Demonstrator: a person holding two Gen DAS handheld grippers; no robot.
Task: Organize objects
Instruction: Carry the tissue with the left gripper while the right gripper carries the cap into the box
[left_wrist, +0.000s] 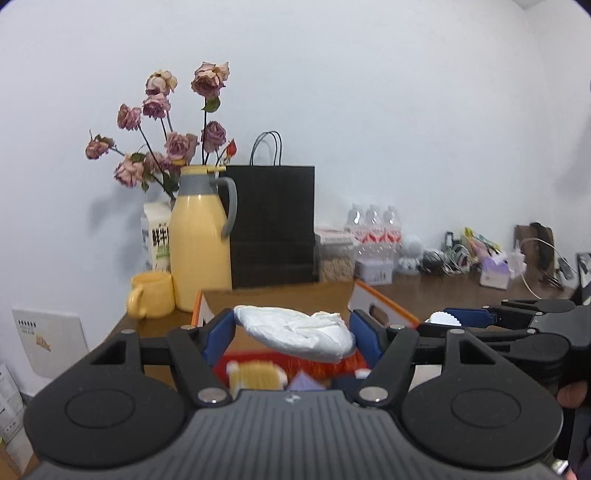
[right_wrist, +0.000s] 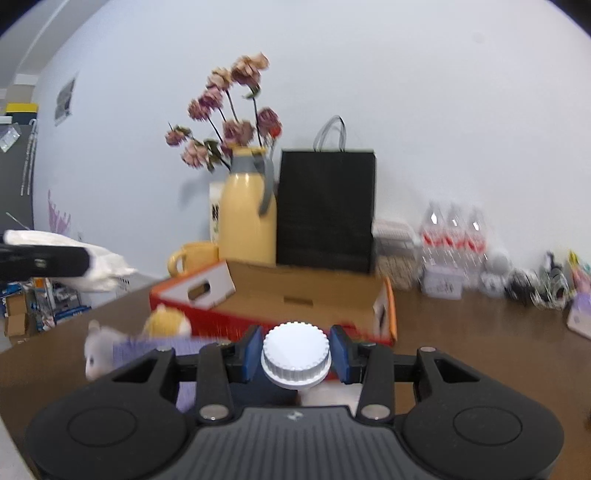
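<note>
This looks like a lived-in room of a home or small office. A brown wooden table (left_wrist: 424, 295) stands against a plain white wall (left_wrist: 369, 110) and carries dried roses (left_wrist: 173, 122), a yellow jug (left_wrist: 201, 236) with a matching mug (left_wrist: 151, 297), a milk carton (left_wrist: 157, 236), a black paper bag (left_wrist: 273, 225), water bottles (left_wrist: 373, 225) and tangled odds and ends (left_wrist: 476, 251).

A crinkled white plastic packet (left_wrist: 295, 332) is catching the light with a soft sheen between blue rubbery pads (left_wrist: 218, 338) of a matt black plastic hand-held gripper (left_wrist: 291, 332). A ridged white plastic cap (right_wrist: 295, 350) is looking smooth and matt. The brown desk (right_wrist: 461, 332) is showing a wood-grain finish, beside plain brown cardboard (right_wrist: 303, 291), a matt black paper bag (left_wrist: 273, 225) and a glossy yellow jug (left_wrist: 199, 243).
</note>
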